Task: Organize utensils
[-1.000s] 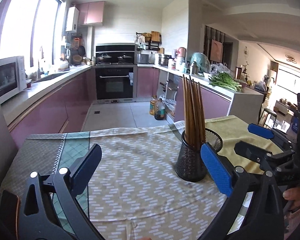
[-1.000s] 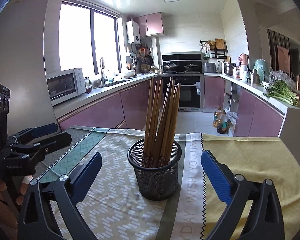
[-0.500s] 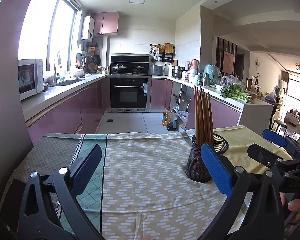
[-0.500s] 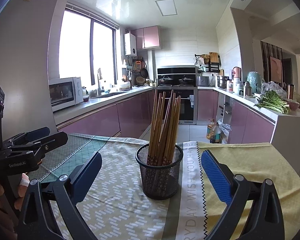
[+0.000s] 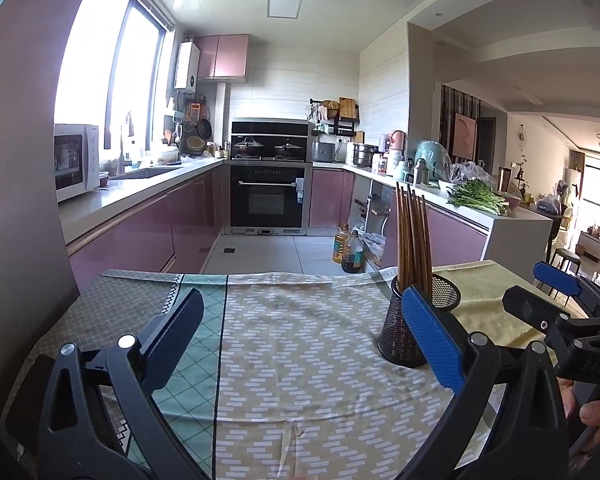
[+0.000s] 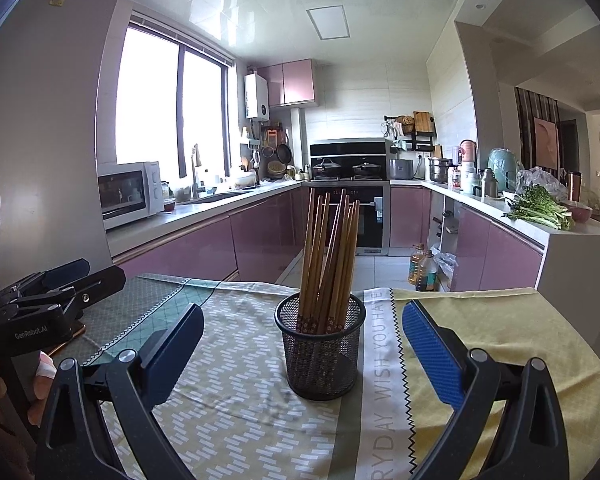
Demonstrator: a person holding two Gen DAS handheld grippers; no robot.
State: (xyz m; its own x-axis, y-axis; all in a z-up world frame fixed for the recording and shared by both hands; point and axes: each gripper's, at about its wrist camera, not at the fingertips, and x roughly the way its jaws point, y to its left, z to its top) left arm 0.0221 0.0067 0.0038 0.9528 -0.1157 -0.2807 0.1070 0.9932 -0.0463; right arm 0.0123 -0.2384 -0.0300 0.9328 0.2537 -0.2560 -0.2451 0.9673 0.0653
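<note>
Chopsticks of brown wood (image 6: 329, 256) stand bundled, tips up, in a round black wire-mesh holder (image 6: 321, 354) set upright on the patterned tablecloth (image 6: 236, 412), which suggests the sorting is about finished, since no loose utensil shows on the cloth. Right gripper (image 6: 300, 348) hangs with its blue-padded fingers (image 6: 430, 354) spread wide and empty, the holder framed between them but apart from both. Left gripper (image 5: 300, 344) is likewise released and empty, the holder just beyond its right finger.
</note>
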